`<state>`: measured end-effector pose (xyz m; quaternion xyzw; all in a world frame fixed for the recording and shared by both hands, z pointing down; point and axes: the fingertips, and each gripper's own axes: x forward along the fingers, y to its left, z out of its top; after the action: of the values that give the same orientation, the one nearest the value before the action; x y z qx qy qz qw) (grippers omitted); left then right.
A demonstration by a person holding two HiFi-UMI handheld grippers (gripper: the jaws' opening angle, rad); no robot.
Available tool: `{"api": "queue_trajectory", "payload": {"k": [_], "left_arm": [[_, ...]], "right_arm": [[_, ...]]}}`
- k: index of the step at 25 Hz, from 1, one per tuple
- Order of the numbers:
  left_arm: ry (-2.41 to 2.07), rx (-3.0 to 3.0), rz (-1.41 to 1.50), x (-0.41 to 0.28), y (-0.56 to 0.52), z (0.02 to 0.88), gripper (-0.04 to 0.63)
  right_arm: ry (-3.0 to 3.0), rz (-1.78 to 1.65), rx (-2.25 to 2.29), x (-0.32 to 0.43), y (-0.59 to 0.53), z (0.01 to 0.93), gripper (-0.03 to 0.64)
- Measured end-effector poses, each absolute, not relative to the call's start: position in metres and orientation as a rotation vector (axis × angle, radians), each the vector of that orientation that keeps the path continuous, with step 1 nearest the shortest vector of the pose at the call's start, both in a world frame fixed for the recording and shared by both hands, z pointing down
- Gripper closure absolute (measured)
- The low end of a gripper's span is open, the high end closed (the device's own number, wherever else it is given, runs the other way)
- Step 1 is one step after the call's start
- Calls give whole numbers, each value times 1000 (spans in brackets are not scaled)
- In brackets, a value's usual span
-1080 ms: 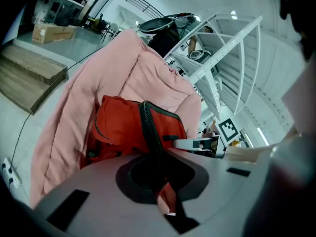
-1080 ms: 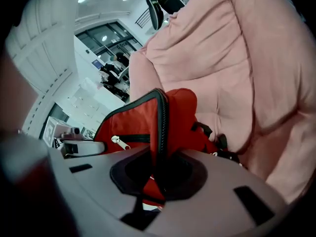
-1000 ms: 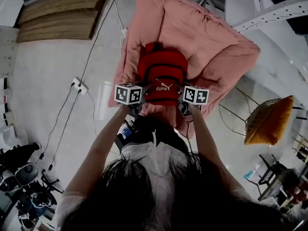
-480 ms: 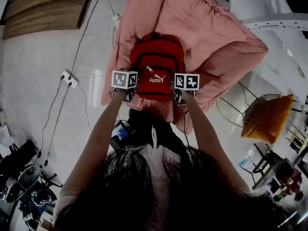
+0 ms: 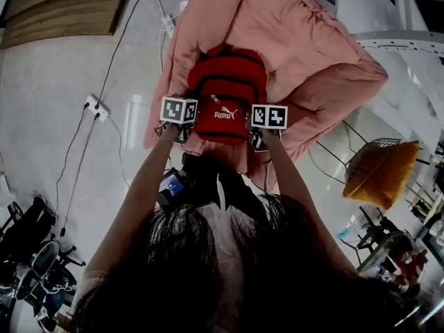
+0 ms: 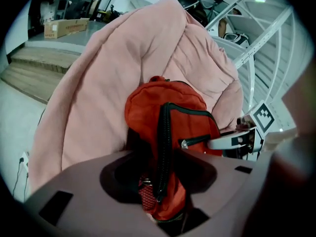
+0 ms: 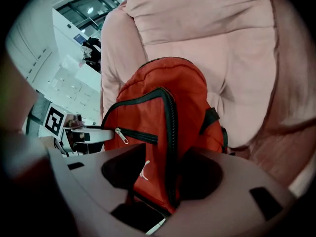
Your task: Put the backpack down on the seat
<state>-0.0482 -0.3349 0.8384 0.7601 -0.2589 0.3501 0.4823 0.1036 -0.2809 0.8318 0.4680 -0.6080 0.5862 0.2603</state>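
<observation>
A red backpack [image 5: 225, 89] with black zips rests upright against the pink cushioned seat [image 5: 305, 40]. My left gripper [image 5: 184, 130] is at its lower left side and my right gripper [image 5: 255, 137] at its lower right. In the left gripper view the backpack [image 6: 168, 127] has its edge between the jaws of the left gripper [image 6: 158, 177], with gaps beside the fabric. The right gripper view shows the same for the backpack [image 7: 158, 112] and the right gripper [image 7: 158, 174]. Both pairs of jaws have just been opening and stand open around the fabric.
A yellow chair [image 5: 378, 172] stands to the right of the seat. On the floor at the left lie a power strip with cables [image 5: 96, 107], and wooden boards [image 5: 62, 12] sit at the far left. A white metal frame [image 5: 402, 40] rises behind the seat.
Both grippers and the backpack have come down and forward onto the pink seat. Over the last half second they have hardly shifted.
</observation>
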Motion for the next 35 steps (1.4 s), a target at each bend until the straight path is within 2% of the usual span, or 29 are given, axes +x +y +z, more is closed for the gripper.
{"api": "queue_trajectory", "payload": {"k": [1, 3, 12, 19, 24, 29, 35], "left_arm": [[-621, 1851, 843, -51, -333, 837, 405], [-605, 1854, 818, -59, -332, 831, 356], [-702, 1875, 612, -93, -341, 785, 356], [-695, 2025, 511, -74, -322, 719, 356], [-725, 2265, 485, -50, -305, 649, 400], [-826, 2401, 364, -37, -280, 569, 411], [-937, 2446, 196, -21, -214, 499, 469]], "right_arm": [[-1652, 1597, 1265, 103, -279, 828, 410], [-1666, 1600, 1270, 103, -276, 819, 396], [-1773, 1478, 1472, 143, -263, 758, 390], [-2002, 1423, 1686, 152, -260, 667, 391], [-2172, 1246, 1612, 133, -236, 613, 400], [-2333, 1077, 1503, 110, -206, 565, 446], [-2507, 998, 1486, 108, -162, 510, 512]]}}
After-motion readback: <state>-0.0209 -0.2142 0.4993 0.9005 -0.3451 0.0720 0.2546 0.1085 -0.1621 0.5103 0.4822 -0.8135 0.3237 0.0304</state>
